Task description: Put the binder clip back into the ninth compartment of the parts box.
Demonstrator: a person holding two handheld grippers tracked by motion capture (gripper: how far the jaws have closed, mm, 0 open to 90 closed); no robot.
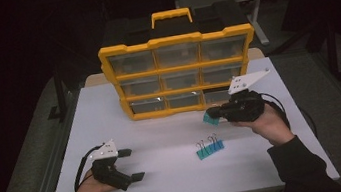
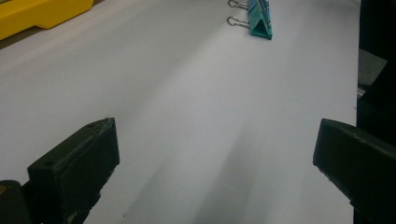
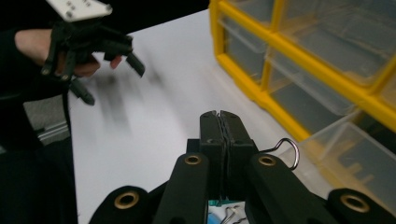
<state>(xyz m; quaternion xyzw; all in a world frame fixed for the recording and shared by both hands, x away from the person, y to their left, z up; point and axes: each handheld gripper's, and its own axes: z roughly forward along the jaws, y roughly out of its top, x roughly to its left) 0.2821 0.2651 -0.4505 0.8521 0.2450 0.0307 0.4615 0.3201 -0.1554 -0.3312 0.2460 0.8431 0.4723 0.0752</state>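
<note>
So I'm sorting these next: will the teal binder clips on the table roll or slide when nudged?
The binder clips probably won't roll: each rests on a flat side of its triangular body. On the smooth white table they'd likely slide easily. They look small and light, and the wire loops may swing or snag.
</note>
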